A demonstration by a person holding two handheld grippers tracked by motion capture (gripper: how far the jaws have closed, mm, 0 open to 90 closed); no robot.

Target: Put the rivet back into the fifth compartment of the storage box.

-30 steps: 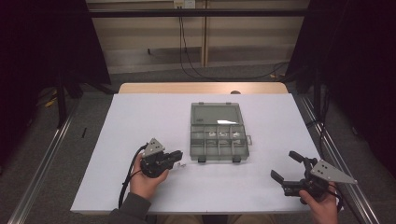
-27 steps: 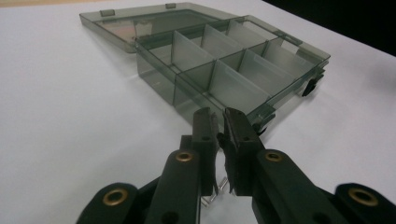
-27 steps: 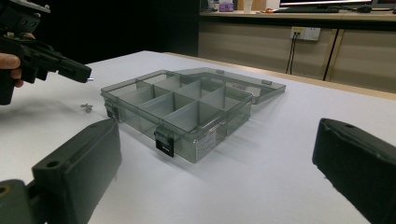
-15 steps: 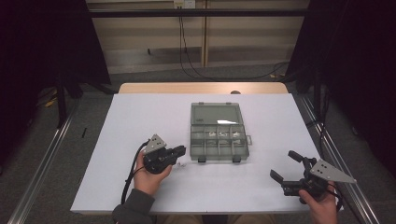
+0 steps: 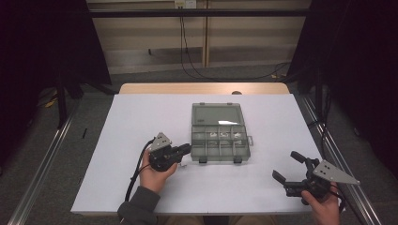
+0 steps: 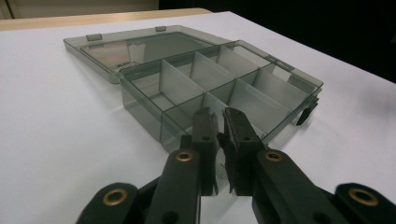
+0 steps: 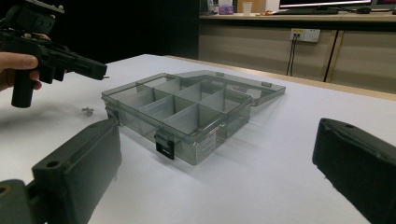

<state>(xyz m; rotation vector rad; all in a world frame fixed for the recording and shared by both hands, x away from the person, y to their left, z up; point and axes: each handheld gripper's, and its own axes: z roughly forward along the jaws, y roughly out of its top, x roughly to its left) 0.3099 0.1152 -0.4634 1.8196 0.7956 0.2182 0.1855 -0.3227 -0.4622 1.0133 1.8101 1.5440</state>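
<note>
White table (image 5: 141,117) bears an open compartment box (image 5: 219,136), lid back.

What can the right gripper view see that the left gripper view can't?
The right gripper view takes in the left gripper in a hand, a tiny metal bit on the table, and the right gripper with jaws wide apart. The left gripper view gives its own jaws nearly closed beside the box. Both show the divided box, lid open.
</note>
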